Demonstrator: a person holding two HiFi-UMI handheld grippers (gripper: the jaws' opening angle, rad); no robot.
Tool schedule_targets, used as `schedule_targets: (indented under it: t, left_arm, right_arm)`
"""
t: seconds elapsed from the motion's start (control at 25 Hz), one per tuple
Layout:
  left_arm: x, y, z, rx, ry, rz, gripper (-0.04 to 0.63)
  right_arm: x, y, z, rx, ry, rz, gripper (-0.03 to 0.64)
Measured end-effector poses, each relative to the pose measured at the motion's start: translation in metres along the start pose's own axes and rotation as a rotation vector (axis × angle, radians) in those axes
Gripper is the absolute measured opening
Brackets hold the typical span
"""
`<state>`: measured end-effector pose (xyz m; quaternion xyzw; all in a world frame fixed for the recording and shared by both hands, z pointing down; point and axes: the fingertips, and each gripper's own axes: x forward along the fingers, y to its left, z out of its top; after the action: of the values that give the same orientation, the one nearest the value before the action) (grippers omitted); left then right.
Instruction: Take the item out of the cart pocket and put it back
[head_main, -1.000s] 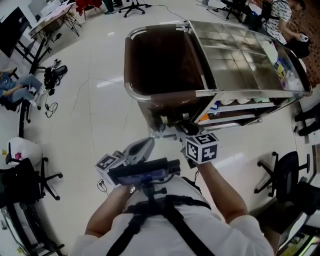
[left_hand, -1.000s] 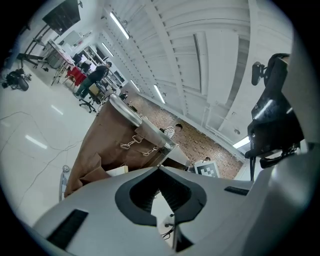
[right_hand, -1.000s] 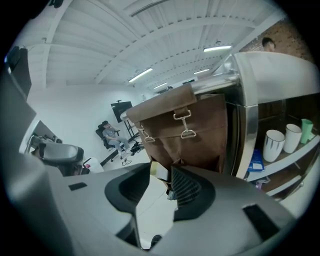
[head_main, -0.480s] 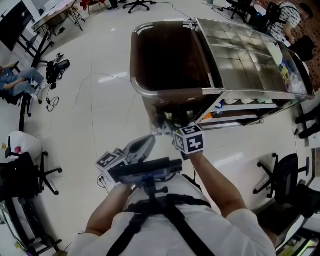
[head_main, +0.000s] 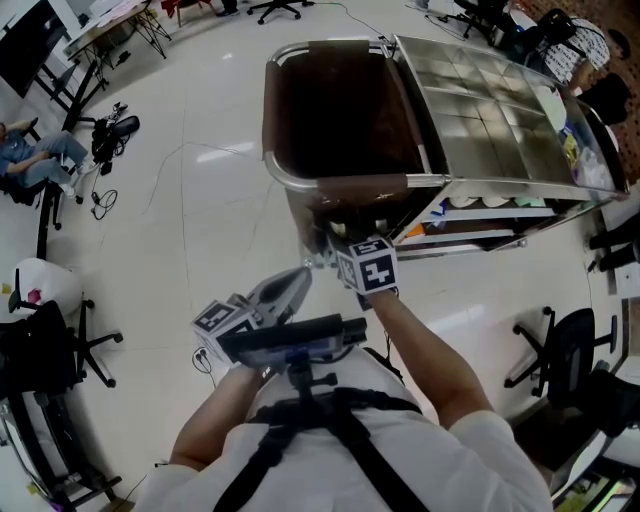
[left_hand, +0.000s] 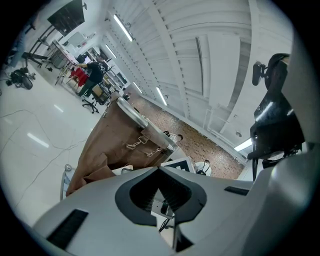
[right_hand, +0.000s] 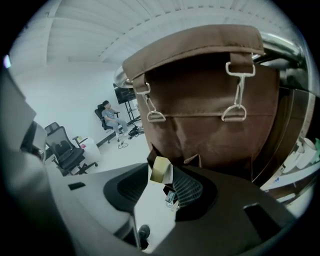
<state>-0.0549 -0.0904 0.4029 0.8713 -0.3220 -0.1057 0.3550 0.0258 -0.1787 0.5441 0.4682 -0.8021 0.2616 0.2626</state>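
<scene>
R. gripper (right_hand: 162, 175) is shown at brown cart bag (right_hand: 200, 135), jaws just parted, yellowish item (right_hand: 159, 168) betw. tips. L. gripper (left_hand: 159, 170): jaws closed together, empty; office chair (right_hand: 65, 150) far left.

Open floor (head_main: 200, 190) left of the cart (head_main: 480, 110); brown bag (head_main: 340, 110) closes its near end

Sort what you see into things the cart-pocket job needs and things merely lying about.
Job: small yellowish box-shaped item; brown fabric cart bag with its pocket; steel-topped service cart.
Lying about: black wheeled office chair; black equipment on the white floor.
</scene>
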Motion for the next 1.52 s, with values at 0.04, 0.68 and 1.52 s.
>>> schedule_targets:
  t: [0.04,0.68,1.52]
  left_arm:
    - [0.000,0.000,0.000,-0.005,-0.002,0.002,-0.008]
    - [-0.003,0.001,0.000,0.020,-0.008,0.003,-0.008]
    - [-0.001,-0.004,0.004,-0.003,-0.006,0.017,-0.008]
  right_arm:
    - [0.002,-0.001,0.000,0.001,0.004,-0.005,0.159]
    - [0.025,-0.013,-0.010,-0.003,0.060,-0.043,0.129]
    - [0.026,-0.011,-0.005,-0.033,0.040,-0.046,0.124]
